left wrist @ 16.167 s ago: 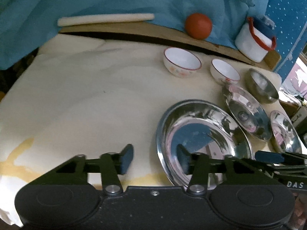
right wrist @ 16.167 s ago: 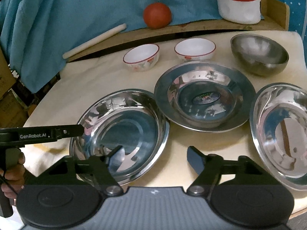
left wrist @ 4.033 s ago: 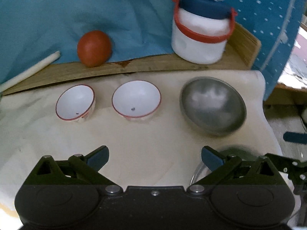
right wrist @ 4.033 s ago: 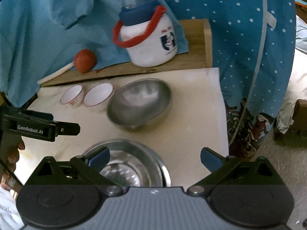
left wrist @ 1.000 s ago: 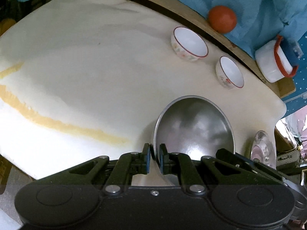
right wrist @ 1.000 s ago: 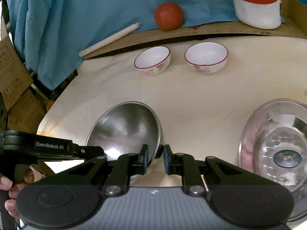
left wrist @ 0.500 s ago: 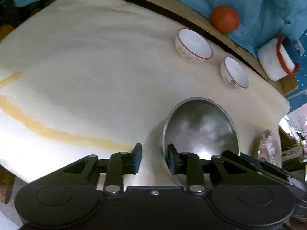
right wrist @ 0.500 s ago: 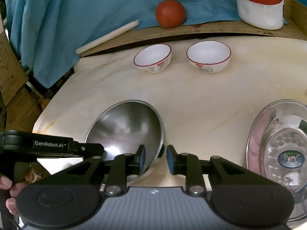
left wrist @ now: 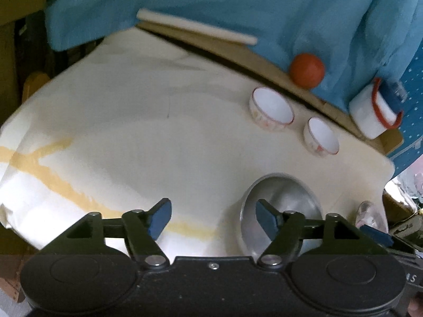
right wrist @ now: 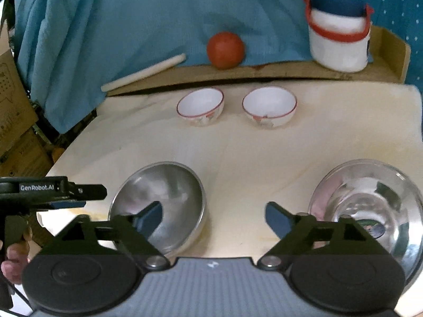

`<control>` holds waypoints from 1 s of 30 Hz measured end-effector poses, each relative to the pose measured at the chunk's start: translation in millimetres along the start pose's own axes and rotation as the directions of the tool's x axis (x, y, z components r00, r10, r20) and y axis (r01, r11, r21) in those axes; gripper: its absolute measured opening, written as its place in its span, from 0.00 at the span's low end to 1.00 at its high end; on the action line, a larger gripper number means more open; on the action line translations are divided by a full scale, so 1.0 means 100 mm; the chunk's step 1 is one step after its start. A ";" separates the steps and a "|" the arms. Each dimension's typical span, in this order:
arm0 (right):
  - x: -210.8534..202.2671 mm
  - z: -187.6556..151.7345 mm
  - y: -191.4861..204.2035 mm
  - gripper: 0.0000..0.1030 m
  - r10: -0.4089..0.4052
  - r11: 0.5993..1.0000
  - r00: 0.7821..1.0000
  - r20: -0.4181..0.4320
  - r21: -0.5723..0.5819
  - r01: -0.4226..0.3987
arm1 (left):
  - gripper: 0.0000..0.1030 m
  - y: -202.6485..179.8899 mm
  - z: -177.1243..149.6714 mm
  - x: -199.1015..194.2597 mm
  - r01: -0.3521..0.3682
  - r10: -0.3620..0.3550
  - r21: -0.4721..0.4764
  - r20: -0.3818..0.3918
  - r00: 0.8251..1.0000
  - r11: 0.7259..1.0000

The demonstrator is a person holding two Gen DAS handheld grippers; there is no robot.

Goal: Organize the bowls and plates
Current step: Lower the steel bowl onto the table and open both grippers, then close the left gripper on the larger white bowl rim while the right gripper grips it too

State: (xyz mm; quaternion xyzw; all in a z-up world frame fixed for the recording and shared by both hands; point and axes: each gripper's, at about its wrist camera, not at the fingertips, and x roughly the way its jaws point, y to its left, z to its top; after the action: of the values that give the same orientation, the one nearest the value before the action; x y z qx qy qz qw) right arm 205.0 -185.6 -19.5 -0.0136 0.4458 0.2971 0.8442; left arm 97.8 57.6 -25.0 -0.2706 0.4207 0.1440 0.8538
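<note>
Steel bowl (right wrist: pixel 169 198): lower left of the right wrist frame, resting on the cream table (right wrist: pixel 238 145). Stacked steel plates (right wrist: pixel 370 206): lower right; two white bowls (right wrist: pixel 201 105) upper centre. Left gripper (left wrist: pixel 211 215) and right gripper (right wrist: pixel 211 216): jaws spread wide, holding nothing.

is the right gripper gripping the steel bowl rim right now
No, the right gripper is open, its fingers spread apart, and the steel bowl sits free on the table.

A cream-covered table (right wrist: pixel 238 145) carries two white bowls (right wrist: pixel 200 107), steel bowl (right wrist: pixel 169 195), stacked plates (right wrist: pixel 370 198).
</note>
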 end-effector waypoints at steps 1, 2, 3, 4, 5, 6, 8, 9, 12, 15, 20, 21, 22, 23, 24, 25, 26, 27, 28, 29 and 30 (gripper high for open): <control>-0.03 0.01 -0.01 0.95 0.000 1.000 1.000 0.006 -0.009 0.000 | 0.80 -0.01 0.01 -0.02 0.004 -0.004 -0.002 0.011 1.000 1.000; -0.05 0.02 -0.01 0.96 -0.003 1.000 1.000 0.009 -0.016 0.004 | 0.84 -0.02 0.03 -0.03 0.008 -0.008 -0.006 0.024 1.000 1.000; -0.07 0.04 -0.02 0.99 -0.008 1.000 1.000 0.014 -0.021 0.008 | 0.85 -0.03 0.04 -0.05 0.011 -0.010 -0.010 0.032 0.999 1.000; -0.09 0.06 -0.04 1.00 -0.009 1.000 1.000 0.018 -0.023 0.009 | 0.90 -0.04 0.05 -0.06 0.014 -0.014 -0.016 0.039 0.999 1.000; -0.09 0.07 -0.05 1.00 -0.009 1.000 1.000 0.021 -0.023 0.010 | 0.95 -0.05 0.07 -0.06 0.016 -0.015 -0.024 0.044 0.999 1.000; -0.10 0.09 -0.08 1.00 -0.011 1.000 1.000 0.023 -0.020 0.012 | 0.96 -0.07 0.08 -0.06 0.016 -0.014 -0.031 0.050 0.999 0.999; -0.09 0.14 -0.12 1.00 -0.016 1.000 1.000 0.024 -0.017 0.017 | 0.97 -0.12 0.10 -0.04 0.008 -0.005 -0.039 0.063 0.998 0.999; -0.07 0.17 -0.14 1.00 -0.018 1.000 1.000 0.024 -0.018 0.019 | 0.97 -0.16 0.12 -0.03 -0.002 0.005 -0.043 0.070 0.998 0.999; 0.00 0.27 -0.22 1.00 -0.026 0.999 0.999 0.032 -0.036 0.027 | 0.97 -0.30 0.21 0.02 -0.006 0.009 -0.035 0.085 0.996 0.999; 0.10 0.40 -0.37 1.00 -0.036 0.998 0.999 0.030 -0.043 0.037 | 0.99 -0.49 0.32 0.10 -0.009 0.012 -0.033 0.094 0.995 0.999; 0.24 0.60 -0.68 1.00 -0.065 0.995 0.997 0.045 -0.070 0.068 | 0.99 -0.89 0.50 0.34 -0.032 0.032 0.002 0.088 0.996 0.999; 0.27 0.66 -0.76 1.00 -0.066 0.995 0.997 0.047 -0.067 0.069 | 0.99 -0.97 0.53 0.40 -0.035 0.034 0.012 0.084 0.996 0.999; 0.29 0.71 -0.83 1.00 -0.061 0.996 0.997 0.050 -0.064 0.064 | 0.99 -1.05 0.57 0.47 -0.033 0.031 0.021 0.079 0.996 0.999; 0.33 0.77 -0.91 1.00 -0.055 0.997 0.997 0.051 -0.059 0.058 | 0.99 -1.12 0.60 0.54 -0.033 0.031 0.029 0.069 0.997 0.999; 0.36 0.81 -0.99 1.00 -0.052 0.997 0.997 0.050 -0.054 0.055 | 0.99 -1.20 0.63 0.62 -0.035 0.033 0.034 0.057 0.998 0.999; 0.41 0.85 -1.06 1.00 -0.051 0.998 0.998 0.044 -0.047 0.053 | 0.99 -1.27 0.65 0.69 -0.037 0.035 0.037 0.045 0.998 0.999; 0.46 0.89 -1.13 1.00 -0.049 0.998 0.998 0.037 -0.040 0.051 | 0.99 -1.33 0.66 0.76 -0.038 0.036 0.038 0.035 0.999 0.999; 0.51 0.92 -1.19 0.99 -0.047 0.998 0.998 0.030 -0.034 0.048 | 0.99 -1.38 0.68 0.84 -0.040 0.039 0.038 0.022 0.999 0.998; 0.55 0.95 -1.25 0.99 -0.042 0.999 0.999 0.024 -0.029 0.043 | 0.99 -1.43 0.69 0.92 -0.044 0.043 0.038 0.009 0.999 0.998; 0.59 0.96 -1.30 0.99 -0.038 0.999 0.999 0.018 -0.023 0.038 | 0.99 -1.47 0.69 0.99 -0.048 0.048 0.037 -0.004 0.999 0.998; 0.62 0.98 -1.35 0.99 -0.033 0.999 0.999 0.013 -0.016 0.034 | 0.99 -1.50 0.69 1.05 -0.054 0.054 0.034 -0.015 0.998 0.998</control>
State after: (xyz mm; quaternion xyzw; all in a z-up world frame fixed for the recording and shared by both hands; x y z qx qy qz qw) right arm 374.0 -238.4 -40.8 -0.0260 0.4379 0.2866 0.8517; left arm 276.5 -22.2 -22.8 -0.2459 0.4371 0.1578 0.8506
